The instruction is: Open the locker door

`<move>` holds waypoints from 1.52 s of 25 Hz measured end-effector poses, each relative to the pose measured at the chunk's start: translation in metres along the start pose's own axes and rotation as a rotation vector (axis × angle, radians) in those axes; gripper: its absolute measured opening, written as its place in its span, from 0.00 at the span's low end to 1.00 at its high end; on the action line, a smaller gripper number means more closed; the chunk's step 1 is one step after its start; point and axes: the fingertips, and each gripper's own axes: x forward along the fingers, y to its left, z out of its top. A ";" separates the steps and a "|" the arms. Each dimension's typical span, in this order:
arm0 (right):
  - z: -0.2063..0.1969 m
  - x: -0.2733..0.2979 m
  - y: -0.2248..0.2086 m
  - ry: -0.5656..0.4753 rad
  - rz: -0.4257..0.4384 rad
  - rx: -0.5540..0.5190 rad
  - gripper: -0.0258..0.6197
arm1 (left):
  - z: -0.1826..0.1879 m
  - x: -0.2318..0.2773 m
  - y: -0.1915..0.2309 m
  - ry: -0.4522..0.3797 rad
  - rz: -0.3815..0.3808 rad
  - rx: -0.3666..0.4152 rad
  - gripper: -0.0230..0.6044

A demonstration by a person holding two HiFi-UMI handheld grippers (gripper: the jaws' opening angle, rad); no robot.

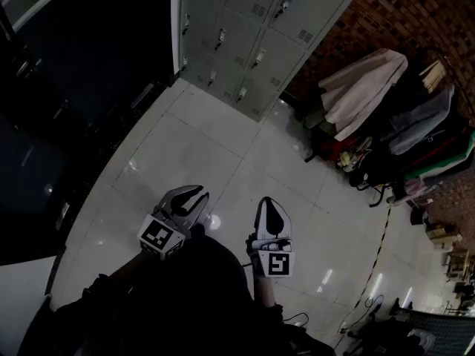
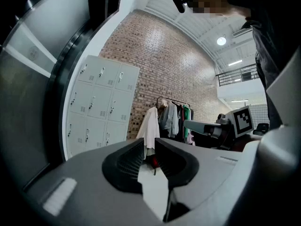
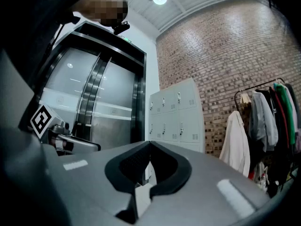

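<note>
While both tools hang low in the head view above the pale tiled floor [image 1: 223,154], the grey bank of lockers [image 1: 245,35] stands at the top centre of the frame, well apart from them, with its doors shut. The left gripper [image 1: 194,193] has its jaws parted by a narrow gap, empty, while the right gripper [image 1: 271,201] has its jaw tips pressed together on nothing. A clothes rack [image 1: 401,117] stands by the brick wall at the right.
</note>
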 end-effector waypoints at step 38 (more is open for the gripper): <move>-0.006 0.519 -0.153 0.044 -0.038 -0.147 0.09 | 0.077 0.204 0.379 -0.014 0.085 -0.072 0.16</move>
